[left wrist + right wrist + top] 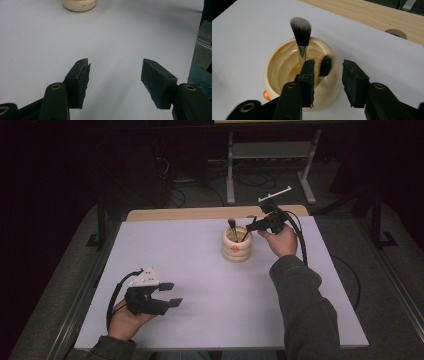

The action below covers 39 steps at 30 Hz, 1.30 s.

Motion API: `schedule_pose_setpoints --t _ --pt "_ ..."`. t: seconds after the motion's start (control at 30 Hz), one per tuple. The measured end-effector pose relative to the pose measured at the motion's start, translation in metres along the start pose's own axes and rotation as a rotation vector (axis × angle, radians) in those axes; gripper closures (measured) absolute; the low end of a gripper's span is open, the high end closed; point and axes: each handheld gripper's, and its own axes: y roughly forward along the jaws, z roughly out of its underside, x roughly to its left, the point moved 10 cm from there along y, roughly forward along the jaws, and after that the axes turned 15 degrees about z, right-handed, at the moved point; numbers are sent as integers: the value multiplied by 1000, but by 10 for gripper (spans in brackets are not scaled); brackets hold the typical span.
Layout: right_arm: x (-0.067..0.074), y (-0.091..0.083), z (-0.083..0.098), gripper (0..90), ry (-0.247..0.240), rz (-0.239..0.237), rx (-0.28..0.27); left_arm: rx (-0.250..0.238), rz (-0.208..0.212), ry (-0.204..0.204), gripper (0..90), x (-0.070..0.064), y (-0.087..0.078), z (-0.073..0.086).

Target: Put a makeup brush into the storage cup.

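Covering most of the scene, the table (200,320) has a smooth, matte pale-lilac top, with a strip of light wood (372,12) running along its far edge. Toward that far edge, right of the middle, stands the cup (237,245), a cream, glossy, round pot with ribbed, bulging rings down its side and a small orange mark low on its front. Two brushes stand in the cup with their long axes roughly upright and bristles up: the larger brush (301,32) has a full, soft dark head with pale tips on a shiny metal neck, and the smaller brush (325,66), dark and blurred, leans toward the cup's near-right rim. The right gripper (252,226), black and angular, is held just right of the cup at its rim; its jaws stand apart on either side of the smaller brush, and whether they touch it cannot be told. The left gripper (170,294), well away from the cup at the near left, rests low over bare tabletop with its black, rough-edged jaws spread wide and holding nothing.
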Motion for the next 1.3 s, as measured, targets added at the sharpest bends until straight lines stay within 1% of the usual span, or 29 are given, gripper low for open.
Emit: schedule_pose_setpoints --t 0.03,0.07,0.1,0.13,0.17,0.23,0.27,0.3,0.33,0.37,0.57,0.63,0.67,0.7,0.77,0.8,0.9,0.93,0.97,1.0,1.03,1.07,1.2,1.3 --pt "0 0 0 587 0 0 0 0 0 0 386 0 0 0" --pt "-2 -4 4 547 12 -7 -11 2 -2 4 385 0 0 0" --pt "-3 -5 6 525 20 0 -14 3 -4 7 383 0 -1 0" --pt "-3 -5 6 525 20 0 -14 0 -6 6 383 1 -1 -1" --pt "-7 -9 10 495 25 1 -27 1 -6 7 381 1 -1 -1" --pt "-10 -14 13 456 52 -12 -43 0 -6 0 376 1 0 0" --pt "-10 -14 13 456 52 -12 -43 0 -6 -2 376 1 0 0" --pt "-11 -16 15 432 63 -22 -43 9 -9 3 373 1 0 1" --pt "-13 -18 18 409 60 -26 -46 9 -10 6 369 2 0 1" --pt "-13 -19 19 406 73 -32 -48 15 -12 9 368 2 0 1" --pt "-14 -31 29 370 68 -53 -82 2 -17 -5 353 2 2 1" --pt "-14 -34 32 352 68 -55 -91 2 -20 -3 349 3 1 1" --pt "-15 -35 33 348 64 -54 -95 0 -21 -5 347 3 1 1" --pt "-14 -37 34 346 70 -57 -96 -4 -23 -6 345 3 1 1" --pt "-15 -38 35 353 67 -55 -101 1 -26 -8 342 4 0 2" --pt "-13 -42 38 353 59 -55 -107 2 -28 -3 341 5 0 2" --pt "-11 -46 42 344 45 -55 -119 -4 -30 -5 337 6 0 2" --pt "-11 -47 44 339 42 -52 -114 -3 -31 -10 336 6 0 2" --pt "-11 -48 46 332 27 -47 -117 -1 -32 -11 336 6 0 3" --pt "-10 -49 46 329 32 -46 -121 5 -36 -5 334 7 -1 3" --pt "-9 -50 47 326 30 -52 -128 -4 -39 -9 333 7 -1 3" --pt "-7 -52 48 323 44 -63 -128 -7 -39 -12 331 7 -1 3" --pt "-2 -56 50 321 27 -65 -137 -16 -45 -17 326 8 -3 2" --pt "-1 -56 53 316 32 -68 -135 -19 -51 -15 324 9 -4 2"
